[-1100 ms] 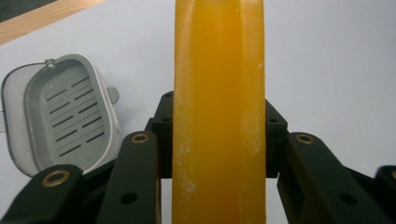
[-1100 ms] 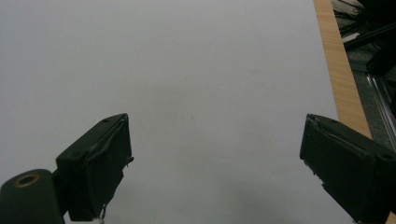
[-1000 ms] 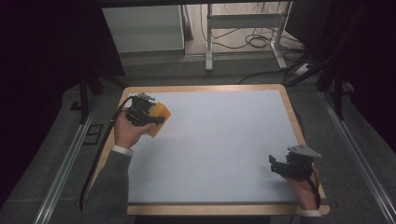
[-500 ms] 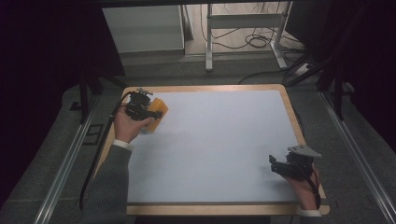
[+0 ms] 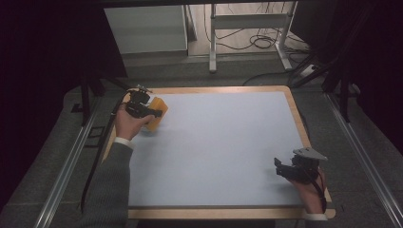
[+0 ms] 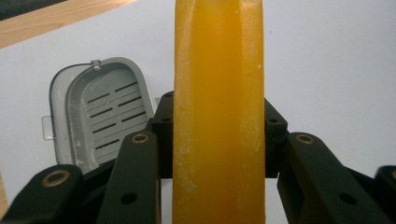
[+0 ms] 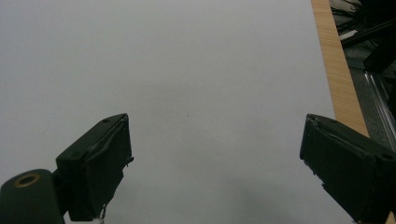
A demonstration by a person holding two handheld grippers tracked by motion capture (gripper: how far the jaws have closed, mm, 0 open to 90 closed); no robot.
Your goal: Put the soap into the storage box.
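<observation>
Now the flat orange soap-like slab [image 6: 218, 112] is edging farther toward ten o'clock on the pale blue table [image 5: 223, 152], clamped edge-on in the left gripper [image 5: 142, 110], just beside a grey slotted plastic tray [image 6: 100, 116], probably its destination; the right gripper [image 5: 297, 168] is idling agape at four o'clock.

Left gripper [image 5: 151, 112]: black body w/ black cable [image 5: 97, 156] trailing back past the forearm; jaws are black linkage bars w/ brass-coloured pivot bushings [image 6: 139, 138] & small screw holes. Left sleeve [image 5: 108, 190] grey-green knit, white cuff [image 5: 123, 142] at the wrist. Right gripper [image 5: 280, 167]: black, grey three-cornered plate [image 5: 310, 154] on top; pads [image 7: 99, 171] blocky, matte black, one brass bushing [image 7: 26, 179] low at left.
</observation>
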